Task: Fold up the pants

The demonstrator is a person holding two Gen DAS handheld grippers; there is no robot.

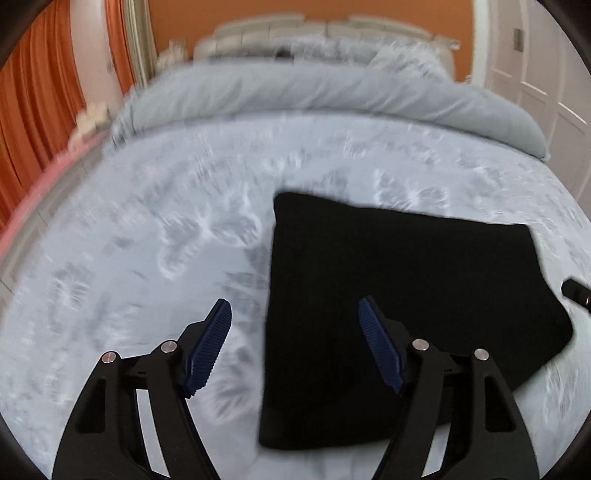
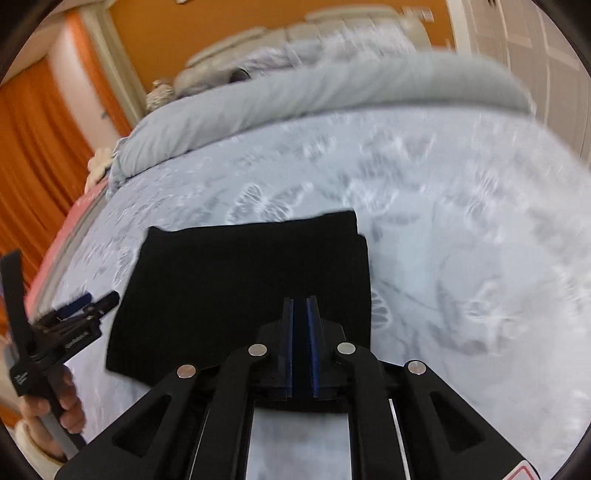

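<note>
The black pants [image 1: 399, 295] lie folded into a flat rectangle on the pale blue patterned bedspread [image 1: 147, 229]. My left gripper [image 1: 295, 314] is open and empty, held above the folded pants' left edge. In the right wrist view the pants [image 2: 240, 280] lie just ahead of my right gripper [image 2: 301, 302], whose blue pads are pressed together with nothing between them, over the pants' near edge. The left gripper [image 2: 99, 301] also shows there at the left, held in a hand. The right gripper's tip [image 1: 576, 291] shows at the right edge of the left wrist view.
A rolled grey-blue duvet [image 1: 332, 92] lies across the far part of the bed, with pillows and a headboard [image 1: 314, 29] behind. Orange curtains [image 1: 37, 110] hang at the left. White wardrobe doors [image 1: 535, 74] stand at the right. The bed's pink edge [image 2: 74, 214] runs along the left.
</note>
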